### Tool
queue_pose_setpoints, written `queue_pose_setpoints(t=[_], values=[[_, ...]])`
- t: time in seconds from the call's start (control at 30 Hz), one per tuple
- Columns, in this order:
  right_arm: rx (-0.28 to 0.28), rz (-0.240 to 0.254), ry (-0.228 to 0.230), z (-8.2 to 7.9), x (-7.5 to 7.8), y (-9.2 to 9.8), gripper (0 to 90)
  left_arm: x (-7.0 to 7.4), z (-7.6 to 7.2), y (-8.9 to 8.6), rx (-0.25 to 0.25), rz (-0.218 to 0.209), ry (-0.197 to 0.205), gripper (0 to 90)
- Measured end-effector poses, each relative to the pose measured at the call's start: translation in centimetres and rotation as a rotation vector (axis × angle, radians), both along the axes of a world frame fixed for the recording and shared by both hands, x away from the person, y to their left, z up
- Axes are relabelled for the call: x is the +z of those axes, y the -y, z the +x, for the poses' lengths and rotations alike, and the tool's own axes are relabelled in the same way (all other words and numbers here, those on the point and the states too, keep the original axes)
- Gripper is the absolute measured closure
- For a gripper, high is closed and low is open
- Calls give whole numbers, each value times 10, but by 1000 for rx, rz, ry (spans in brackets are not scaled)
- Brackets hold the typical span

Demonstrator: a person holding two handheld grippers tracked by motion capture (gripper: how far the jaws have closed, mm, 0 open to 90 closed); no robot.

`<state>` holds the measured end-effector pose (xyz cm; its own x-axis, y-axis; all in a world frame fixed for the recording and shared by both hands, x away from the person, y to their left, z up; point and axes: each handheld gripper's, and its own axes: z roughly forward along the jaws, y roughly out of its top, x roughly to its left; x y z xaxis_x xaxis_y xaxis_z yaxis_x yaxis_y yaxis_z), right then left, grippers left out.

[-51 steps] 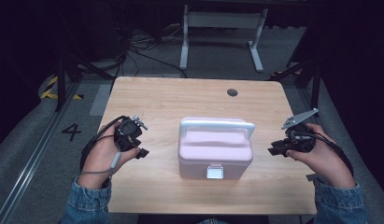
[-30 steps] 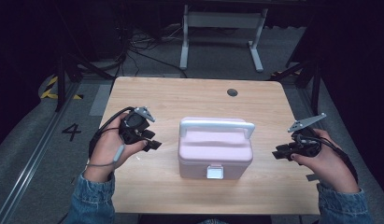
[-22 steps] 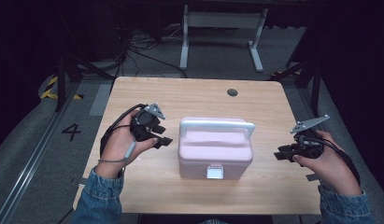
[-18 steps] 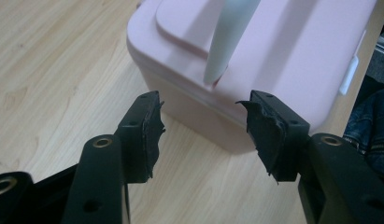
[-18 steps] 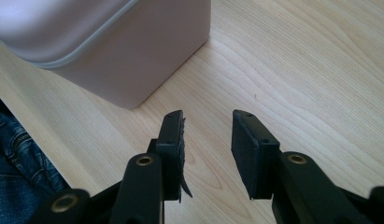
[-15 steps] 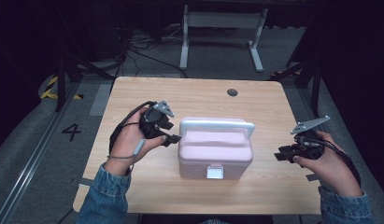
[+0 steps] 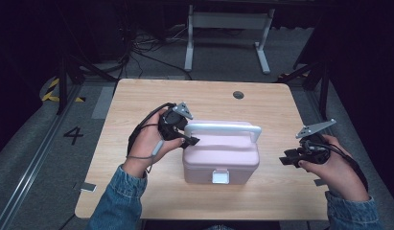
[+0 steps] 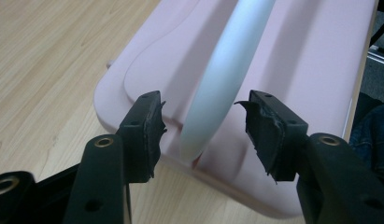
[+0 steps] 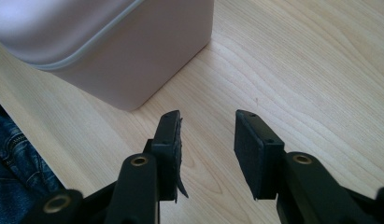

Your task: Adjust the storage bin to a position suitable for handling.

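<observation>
1. The left gripper is at the left end of the box; its jaws are spread, having just been closing a little, with the white handle between them, untouched.
2. The pink box sits shut mid-counter, latch toward the person.
3. The right gripper hovers well right of the box, jaws spread, having just been opening, nothing between them.

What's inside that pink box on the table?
The pink box has its lid down and its white latch at the front, so its contents are hidden. Its white handle stands on top.
</observation>
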<state>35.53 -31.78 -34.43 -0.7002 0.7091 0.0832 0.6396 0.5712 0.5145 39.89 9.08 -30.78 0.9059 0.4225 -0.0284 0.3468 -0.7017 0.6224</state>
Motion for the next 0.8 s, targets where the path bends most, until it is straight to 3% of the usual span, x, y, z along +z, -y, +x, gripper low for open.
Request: queue_pose_setpoints(t=[0.27, 0.47, 0.8], values=[[4, 14, 6, 0, 0, 1, 612, -4, 0, 12, -12, 13, 33, 549], [20, 11, 21, -4, 4, -3, 605, -2, -3, 13, -3, 2, 74, 691], [15, 20, 17, -3, 2, -2, 602, 6, -5, 12, 1, -15, 104, 730]])
